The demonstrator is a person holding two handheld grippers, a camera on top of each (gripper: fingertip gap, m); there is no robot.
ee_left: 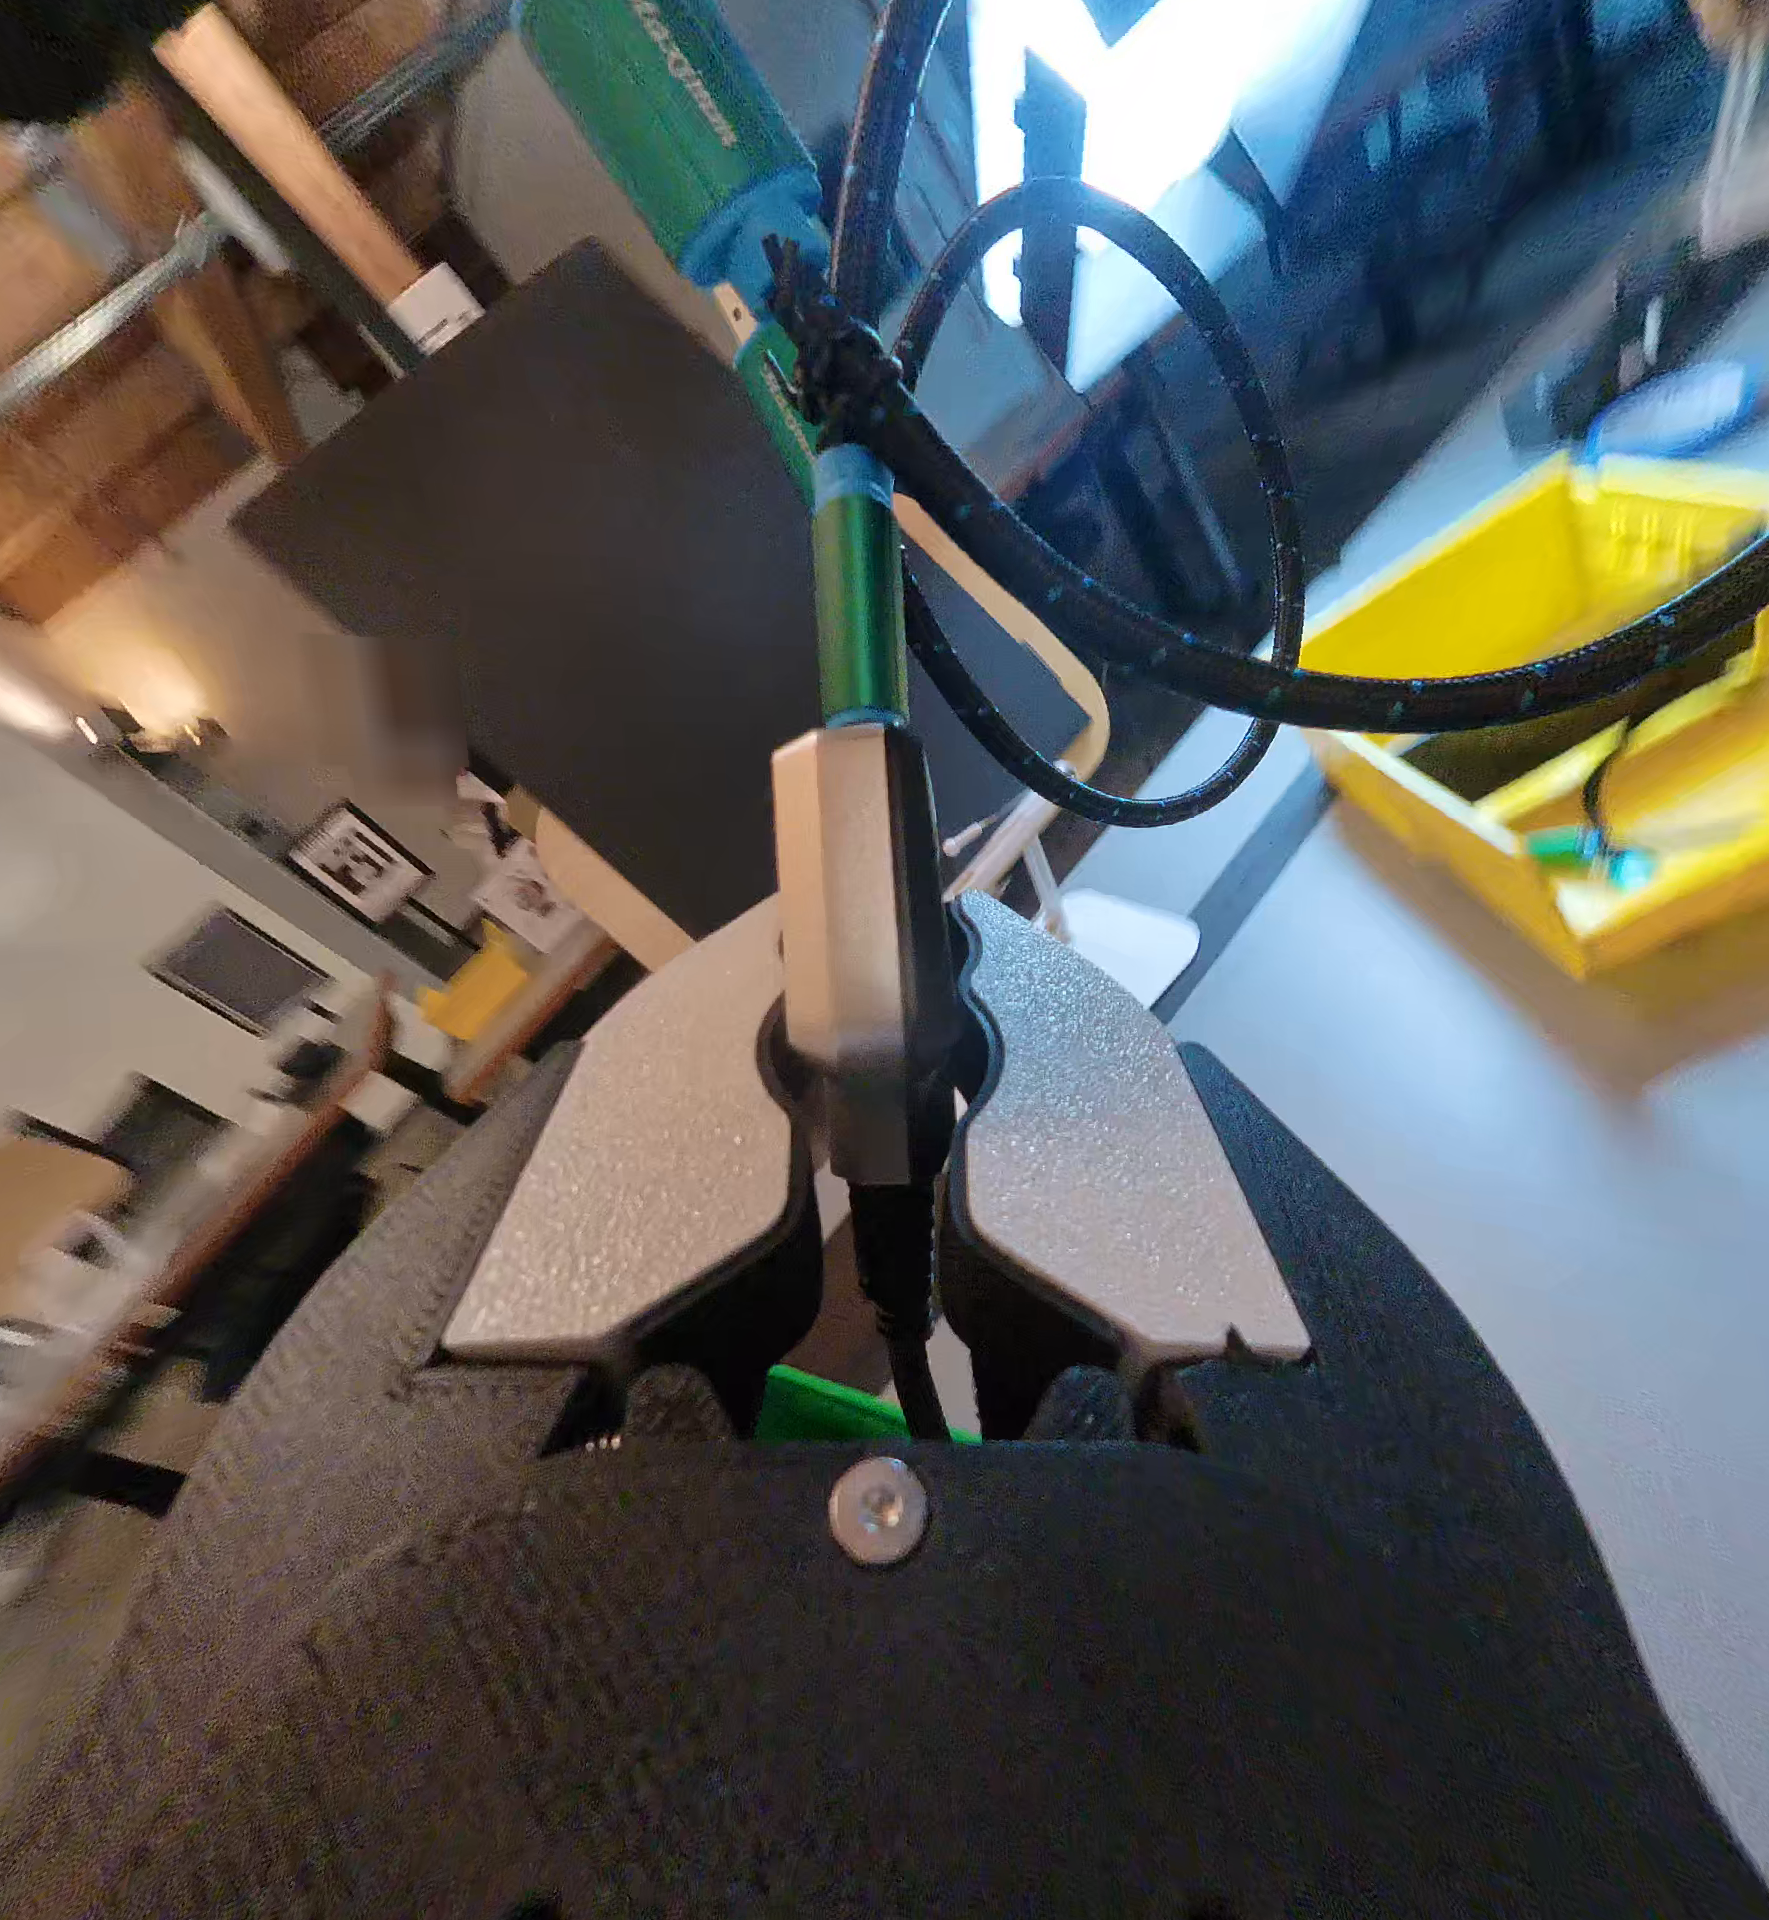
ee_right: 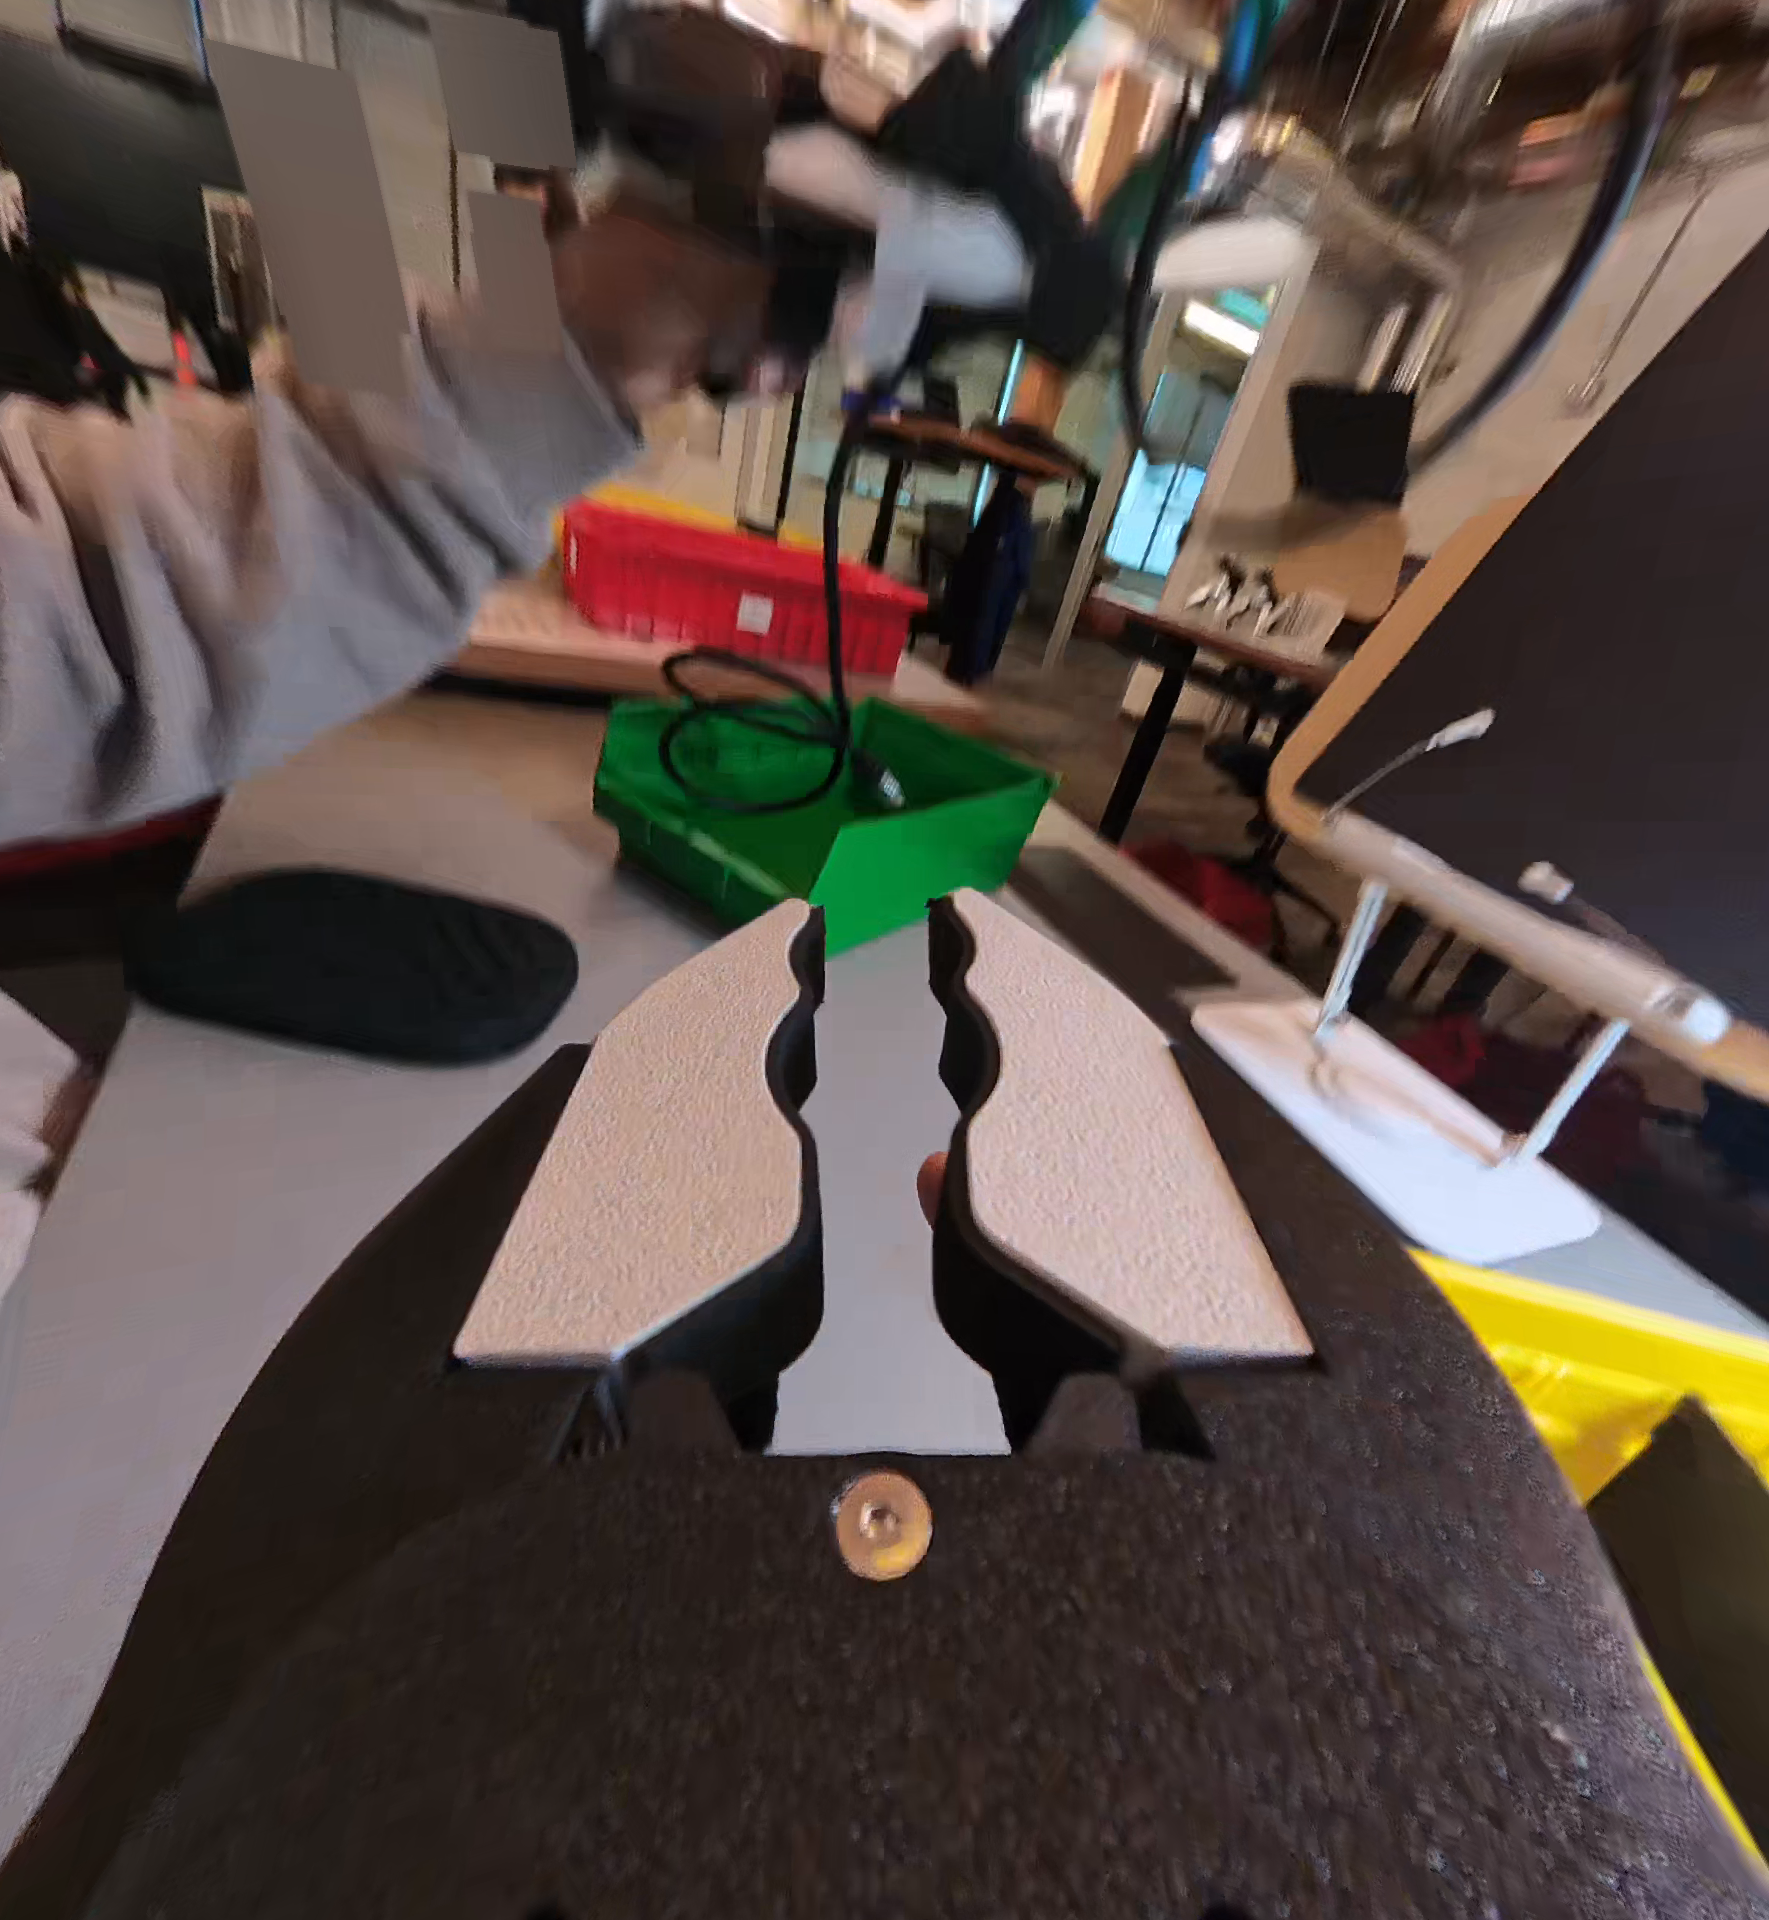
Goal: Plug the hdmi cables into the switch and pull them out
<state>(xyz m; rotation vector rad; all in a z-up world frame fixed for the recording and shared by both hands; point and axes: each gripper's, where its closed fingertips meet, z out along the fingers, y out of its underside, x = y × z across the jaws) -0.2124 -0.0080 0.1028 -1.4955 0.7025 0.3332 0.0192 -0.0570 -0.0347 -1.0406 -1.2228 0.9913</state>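
The small silver-and-black HDMI switch (ee_left: 859, 935) is clamped in the left gripper (ee_left: 875, 997) and held up off the grey table (ee_left: 1482, 1195), with a green metal plug (ee_left: 859, 613) of a black braided cable (ee_left: 1431, 686) seated in it. The right gripper (ee_right: 872, 935) hangs empty with jaws parted. Pulling out seems next: the plug would need grasping and drawing straight.

The left tool (ee_left: 875, 997) grips the slim silver-and-black HDMI switch (ee_left: 849, 935) between its fingers. A green metal-shelled HDMI plug (ee_left: 861, 613) stands in the switch's far end, its black braided cable (ee_left: 1119, 613) looping off to the right. Right of the tool, a yellow plastic bin (ee_left: 1482, 831) sits on the grey desk (ee_left: 1482, 1195). Ahead of the right tool (ee_right: 875, 935), a green plastic bin (ee_right: 921, 842) on the desk holds a coiled black cable (ee_right: 745, 748); left lies an oval black rubber pad (ee_right: 350, 961).
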